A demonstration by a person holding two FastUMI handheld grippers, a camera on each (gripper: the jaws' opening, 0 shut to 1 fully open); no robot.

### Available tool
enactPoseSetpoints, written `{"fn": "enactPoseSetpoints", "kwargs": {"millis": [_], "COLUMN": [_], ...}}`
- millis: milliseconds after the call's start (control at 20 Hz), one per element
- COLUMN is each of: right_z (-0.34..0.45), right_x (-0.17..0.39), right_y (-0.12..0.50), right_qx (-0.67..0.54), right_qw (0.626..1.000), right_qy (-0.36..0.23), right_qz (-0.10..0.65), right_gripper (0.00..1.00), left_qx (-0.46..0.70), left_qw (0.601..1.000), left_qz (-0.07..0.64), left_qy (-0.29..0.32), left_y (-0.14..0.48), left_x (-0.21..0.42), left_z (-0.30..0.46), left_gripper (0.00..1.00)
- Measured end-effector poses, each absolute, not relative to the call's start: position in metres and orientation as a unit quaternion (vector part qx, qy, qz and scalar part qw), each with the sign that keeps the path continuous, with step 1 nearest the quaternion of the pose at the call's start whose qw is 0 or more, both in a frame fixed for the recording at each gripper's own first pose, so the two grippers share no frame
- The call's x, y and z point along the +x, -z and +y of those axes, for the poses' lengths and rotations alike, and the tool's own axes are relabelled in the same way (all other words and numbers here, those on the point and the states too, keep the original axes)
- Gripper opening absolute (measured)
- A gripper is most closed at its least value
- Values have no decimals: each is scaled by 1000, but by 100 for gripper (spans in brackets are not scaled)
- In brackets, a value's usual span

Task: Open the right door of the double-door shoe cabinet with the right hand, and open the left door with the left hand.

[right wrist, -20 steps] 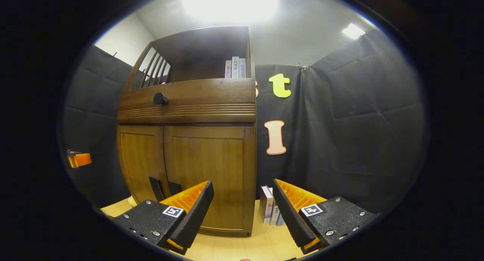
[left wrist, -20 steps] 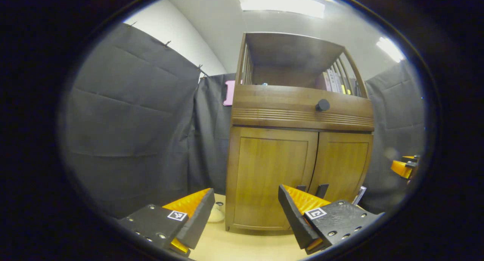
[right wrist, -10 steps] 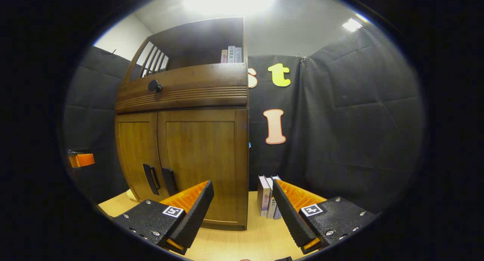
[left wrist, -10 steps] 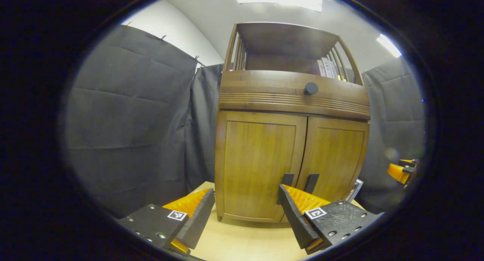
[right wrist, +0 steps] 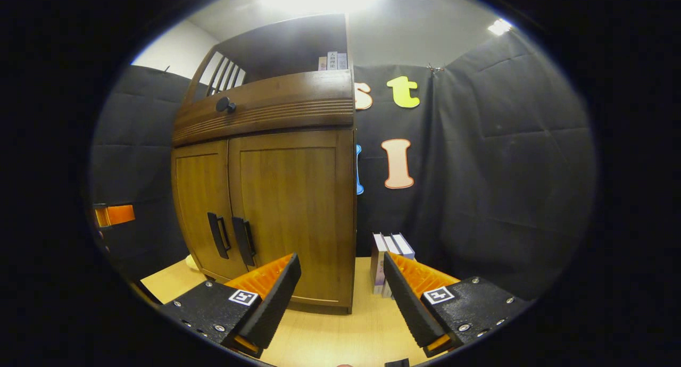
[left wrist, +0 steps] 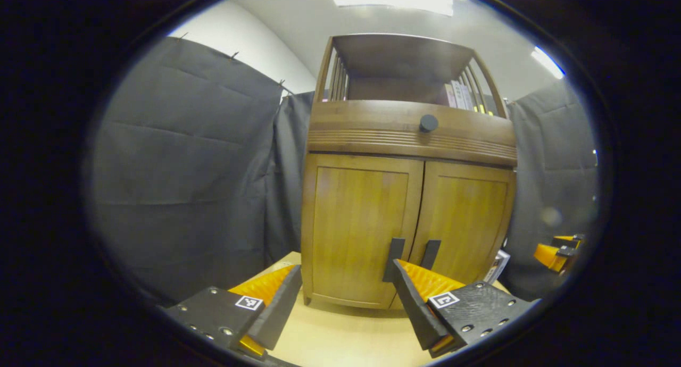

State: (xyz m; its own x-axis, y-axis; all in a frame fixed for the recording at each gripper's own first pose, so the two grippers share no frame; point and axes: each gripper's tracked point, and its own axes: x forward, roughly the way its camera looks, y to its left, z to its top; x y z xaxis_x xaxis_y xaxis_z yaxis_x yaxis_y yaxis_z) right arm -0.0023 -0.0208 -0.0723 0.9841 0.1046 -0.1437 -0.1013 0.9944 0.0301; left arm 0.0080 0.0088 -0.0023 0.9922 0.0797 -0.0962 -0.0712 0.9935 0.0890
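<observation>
Both doors of the shoe cabinet (left wrist: 404, 207) closed, both grippers wide apart and empty, upright books (right wrist: 388, 260) beside it in right gripper view.

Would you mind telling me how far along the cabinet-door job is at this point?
Nothing is done yet: the right door and left door are both shut. In hand: the right gripper and left gripper hover short of the cabinet, jaws open. Both handles are yet to be grasped and pulled.
</observation>
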Motion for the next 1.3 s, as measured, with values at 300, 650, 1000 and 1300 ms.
{"fn": "enactPoseSetpoints", "kwargs": {"millis": [300, 650, 1000, 1300], "right_z": [32, 95, 154, 189], "right_x": [10, 38, 75, 114], "right_y": [71, 53, 43, 51], "right_qx": [12, 29, 37, 26], "right_qw": [994, 996, 995, 994], "right_qy": [-68, -58, -78, -78], "right_qz": [91, 65, 52, 76], "right_gripper": [97, 96, 96, 96], "left_qx": [36, 27, 8, 4], "left_qw": [998, 997, 999, 998], "left_qz": [51, 67, 54, 63], "left_qy": [-10, -4, -2, 1], "left_y": [8, 20, 30, 43], "left_x": [11, 3, -18, -14], "left_z": [9, 54, 103, 130], "left_gripper": [100, 98, 100, 100]}}
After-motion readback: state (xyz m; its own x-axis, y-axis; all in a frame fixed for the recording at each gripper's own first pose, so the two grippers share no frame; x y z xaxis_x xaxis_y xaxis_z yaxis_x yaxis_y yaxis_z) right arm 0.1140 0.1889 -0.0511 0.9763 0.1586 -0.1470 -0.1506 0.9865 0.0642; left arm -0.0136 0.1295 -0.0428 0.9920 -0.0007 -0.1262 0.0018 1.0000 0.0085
